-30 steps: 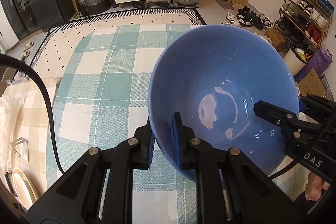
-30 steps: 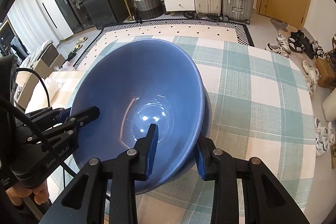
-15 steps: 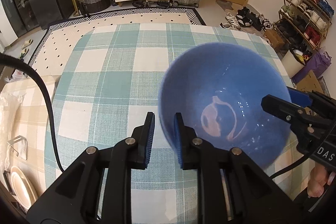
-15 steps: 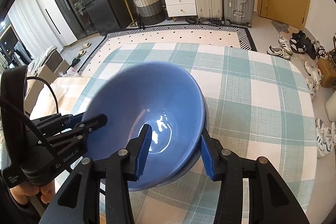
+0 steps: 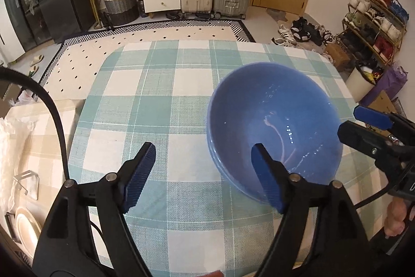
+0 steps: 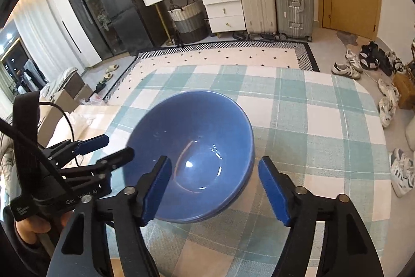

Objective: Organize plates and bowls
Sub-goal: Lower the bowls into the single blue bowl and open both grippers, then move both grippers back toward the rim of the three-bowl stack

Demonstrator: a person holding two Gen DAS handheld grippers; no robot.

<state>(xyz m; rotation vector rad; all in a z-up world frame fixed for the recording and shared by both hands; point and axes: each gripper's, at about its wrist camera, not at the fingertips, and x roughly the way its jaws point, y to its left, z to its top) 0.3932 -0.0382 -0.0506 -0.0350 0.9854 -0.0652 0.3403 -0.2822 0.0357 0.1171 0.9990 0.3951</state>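
Left gripper (image 5: 205,173) and right gripper (image 6: 215,188), jaws opening wide, straddle the rim of the stacked blue bowls (image 6: 192,162) on the checked tablecloth (image 6: 311,136), pads clear. Left view alone shows cream plates (image 5: 26,227).

A table (image 5: 166,100) draped in a teal-and-white checked cloth (image 6: 321,126) carries the load. On it, toward four o'clock from the cloth's middle in the left wrist view, sits a blue bowl (image 5: 272,126), nested in a second blue bowl whose rim (image 5: 220,165) peeks out beneath. At the table's nine o'clock side lies a beige checked surface (image 5: 31,147).
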